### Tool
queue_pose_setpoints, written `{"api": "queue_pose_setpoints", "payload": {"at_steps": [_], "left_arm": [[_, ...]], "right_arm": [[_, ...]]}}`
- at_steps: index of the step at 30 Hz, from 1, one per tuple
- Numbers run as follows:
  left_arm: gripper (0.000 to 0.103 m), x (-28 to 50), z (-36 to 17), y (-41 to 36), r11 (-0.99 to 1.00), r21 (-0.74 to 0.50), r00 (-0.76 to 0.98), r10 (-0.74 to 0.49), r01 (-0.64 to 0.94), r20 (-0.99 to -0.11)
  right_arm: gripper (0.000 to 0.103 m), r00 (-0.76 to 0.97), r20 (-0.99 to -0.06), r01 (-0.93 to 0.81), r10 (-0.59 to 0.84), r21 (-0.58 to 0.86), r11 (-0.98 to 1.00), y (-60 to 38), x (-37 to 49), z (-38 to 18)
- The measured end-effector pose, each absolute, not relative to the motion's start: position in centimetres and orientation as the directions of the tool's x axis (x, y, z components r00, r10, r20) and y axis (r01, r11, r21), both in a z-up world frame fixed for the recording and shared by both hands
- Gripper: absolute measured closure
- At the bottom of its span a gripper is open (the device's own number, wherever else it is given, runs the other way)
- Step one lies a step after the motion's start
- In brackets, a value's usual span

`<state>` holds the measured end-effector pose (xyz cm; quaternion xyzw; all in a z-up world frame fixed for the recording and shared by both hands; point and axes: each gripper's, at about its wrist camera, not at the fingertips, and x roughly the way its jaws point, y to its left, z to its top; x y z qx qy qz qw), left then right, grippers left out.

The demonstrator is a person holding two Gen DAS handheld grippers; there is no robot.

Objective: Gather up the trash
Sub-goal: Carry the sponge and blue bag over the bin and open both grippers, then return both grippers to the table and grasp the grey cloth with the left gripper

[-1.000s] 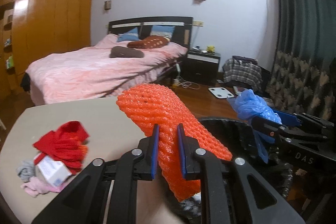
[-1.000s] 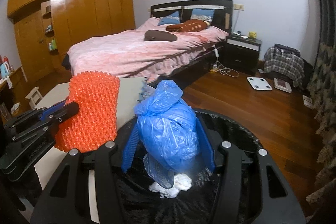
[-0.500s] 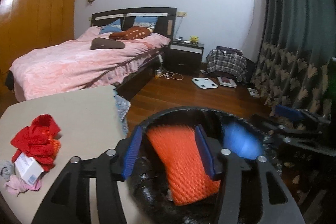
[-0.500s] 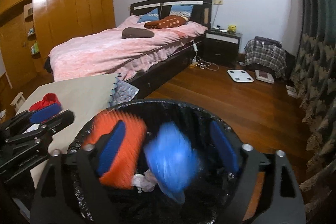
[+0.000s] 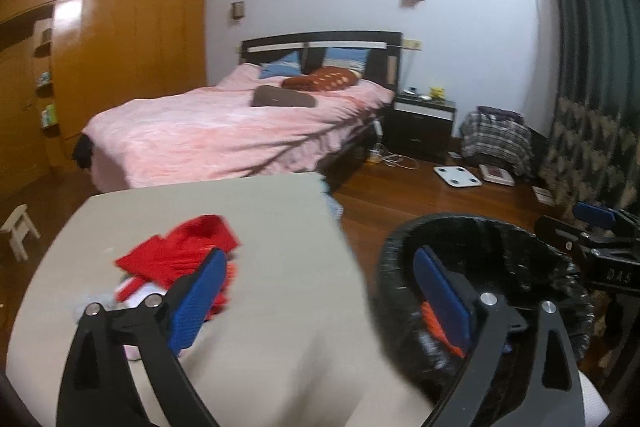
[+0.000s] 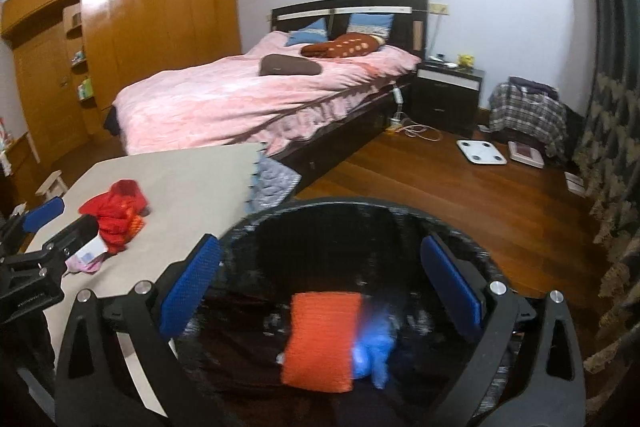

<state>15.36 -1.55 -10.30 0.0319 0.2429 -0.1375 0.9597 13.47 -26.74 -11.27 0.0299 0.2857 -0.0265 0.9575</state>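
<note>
Right wrist: one bin, two scraps inside

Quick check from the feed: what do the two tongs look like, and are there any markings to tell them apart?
Both match: the left tongs and right tongs have black angular linkage arms with silver pivot bolts and flat blue textured pads. No cables or sleeves show. Pale lettering runs along each body when seen from the other camera, too blurred to read.

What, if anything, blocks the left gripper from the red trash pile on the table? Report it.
Nothing visible does. The left gripper is open and empty, and bare table lies between it and the red trash pile.
</note>
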Motion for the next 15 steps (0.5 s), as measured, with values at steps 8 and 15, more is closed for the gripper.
{"api": "queue_pose_setpoints", "payload": {"at_steps": [8, 15], "left_arm": [[0.01, 15.5, -10.0, 4.1, 0.988, -0.002, 0.874, -0.136, 0.153, -0.467], [0.01, 15.6, -10.8, 9.2, 0.999, 0.01, 0.878, -0.033, 0.044, -0.477]], "right_arm": [[0.005, 0.835, -0.545, -0.054, 0.073, 0.052, 0.997, -20.6, 15.9, -10.7], [0.005, 0.829, -0.54, -0.138, 0.142, 0.048, 0.989, -15.7, 17.6, -11.0]]}}
